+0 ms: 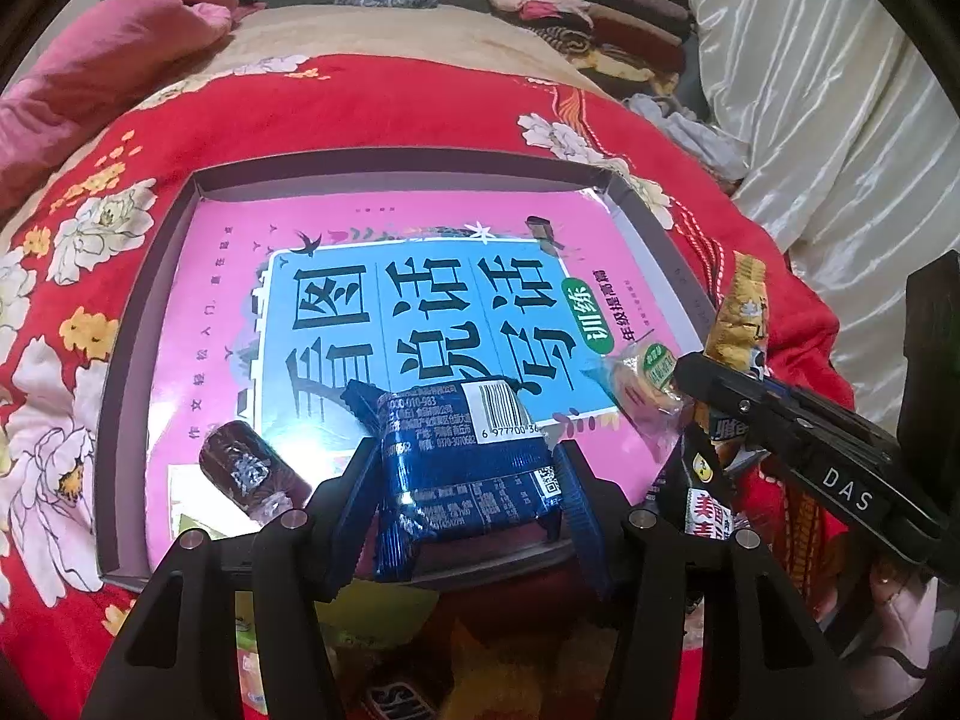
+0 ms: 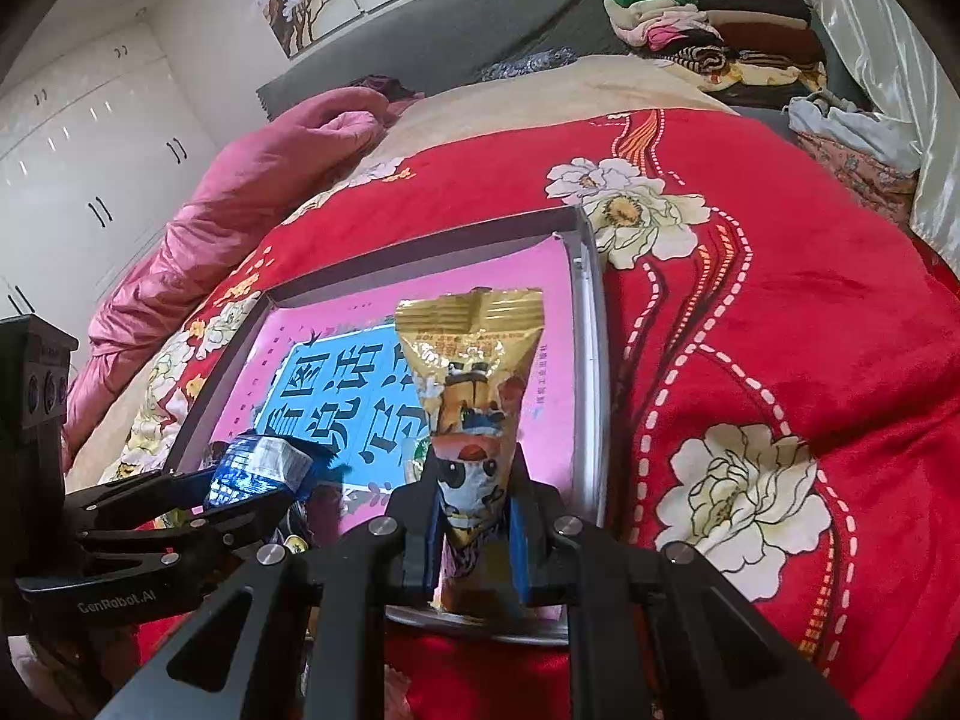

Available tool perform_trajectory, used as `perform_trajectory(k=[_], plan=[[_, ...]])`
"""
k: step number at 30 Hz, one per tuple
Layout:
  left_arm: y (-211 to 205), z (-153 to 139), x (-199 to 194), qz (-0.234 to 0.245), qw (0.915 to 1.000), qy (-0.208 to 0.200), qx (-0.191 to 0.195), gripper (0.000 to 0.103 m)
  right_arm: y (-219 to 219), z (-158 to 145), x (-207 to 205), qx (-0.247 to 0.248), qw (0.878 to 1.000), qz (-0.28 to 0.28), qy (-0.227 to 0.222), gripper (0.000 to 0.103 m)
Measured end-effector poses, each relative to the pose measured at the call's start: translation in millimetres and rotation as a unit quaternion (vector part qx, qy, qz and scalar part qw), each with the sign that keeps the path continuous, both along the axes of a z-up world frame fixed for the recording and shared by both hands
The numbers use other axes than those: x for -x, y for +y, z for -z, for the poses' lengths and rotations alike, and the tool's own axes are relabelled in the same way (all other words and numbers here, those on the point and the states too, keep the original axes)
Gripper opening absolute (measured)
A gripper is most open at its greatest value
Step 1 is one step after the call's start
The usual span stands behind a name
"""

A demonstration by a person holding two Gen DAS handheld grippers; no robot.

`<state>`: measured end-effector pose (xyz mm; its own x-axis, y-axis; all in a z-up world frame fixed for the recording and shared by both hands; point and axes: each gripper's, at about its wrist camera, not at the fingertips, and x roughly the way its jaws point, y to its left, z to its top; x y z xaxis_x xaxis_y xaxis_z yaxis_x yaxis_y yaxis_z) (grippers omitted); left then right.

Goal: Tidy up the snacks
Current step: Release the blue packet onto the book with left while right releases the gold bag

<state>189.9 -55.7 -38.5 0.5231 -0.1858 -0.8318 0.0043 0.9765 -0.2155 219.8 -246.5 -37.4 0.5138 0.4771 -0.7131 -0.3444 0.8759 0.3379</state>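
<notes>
My left gripper (image 1: pixel 465 486) is shut on a blue snack packet (image 1: pixel 462 456), held over the near edge of a shallow grey box (image 1: pixel 123 360). A pink and blue book (image 1: pixel 420 300) lines the box. On the book lie a dark brown wrapped snack (image 1: pixel 246 468) and a small round snack with a green label (image 1: pixel 642 378). My right gripper (image 2: pixel 474 534) is shut on a gold snack packet (image 2: pixel 471 384), which stands upright over the box's near right part (image 2: pixel 591 390). In the left wrist view the right gripper (image 1: pixel 720 396) reaches in from the right. The blue packet (image 2: pixel 258 468) shows at the left of the right wrist view.
The box rests on a red floral blanket (image 2: pixel 780 312) over a bed. A black packet with a red and yellow label (image 1: pixel 702 498) and more snacks (image 1: pixel 390 612) lie near the box's front. A pink quilt (image 2: pixel 252 180), folded clothes (image 2: pixel 708 18) and a white curtain (image 1: pixel 840 120) surround the bed.
</notes>
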Motion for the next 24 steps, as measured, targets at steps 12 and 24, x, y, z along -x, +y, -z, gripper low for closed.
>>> perform_trajectory(k=[12,24], plan=[[0.6,3.0,-2.5,-0.003,1.0000,0.004,-0.003,0.059,3.1,2.8,-1.4,-0.025,0.999,-0.014,0.016,0.019],[1.6,1.5,-0.9,-0.006,0.9999,0.009,-0.003,0.059,-2.1,-2.4,-0.1,-0.024,1.000,-0.006,0.005,0.019]])
